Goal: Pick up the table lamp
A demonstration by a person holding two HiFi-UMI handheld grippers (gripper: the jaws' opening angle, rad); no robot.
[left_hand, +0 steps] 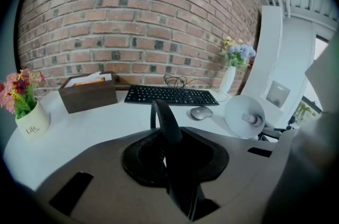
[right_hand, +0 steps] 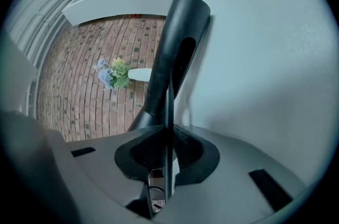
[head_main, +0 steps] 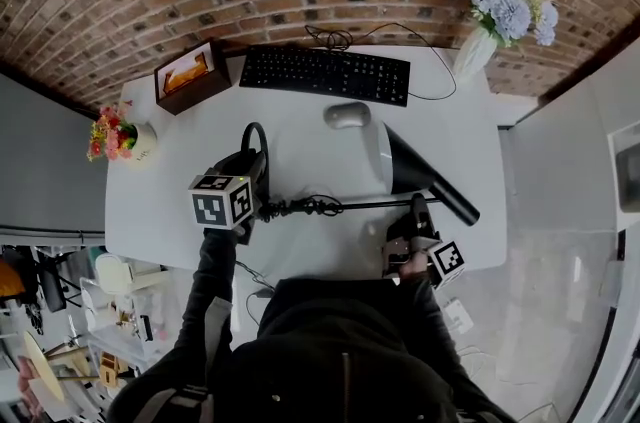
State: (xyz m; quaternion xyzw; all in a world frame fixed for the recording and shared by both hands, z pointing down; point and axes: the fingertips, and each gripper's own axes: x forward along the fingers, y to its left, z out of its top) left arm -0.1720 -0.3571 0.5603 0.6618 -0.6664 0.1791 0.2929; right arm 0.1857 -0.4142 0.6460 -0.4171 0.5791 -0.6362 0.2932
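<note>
Grasp step looks done to me: L tongs (head_main: pixel 254 179) clamped on the lamp (head_main: pixel 415 169) base loop (head_main: pixel 256 141) at 9 o'clock, R tongs (head_main: pixel 414 213) on its stem (head_main: pixel 360 204) at 4. Lamp lies flat mid-desk (head_main: pixel 190 171). Next I'd lift both ends level.

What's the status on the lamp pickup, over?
Left gripper shut on lamp base loop. Right gripper shut on its thin rod. Lamp on its side over desk. Mouse close beside shade.
</note>
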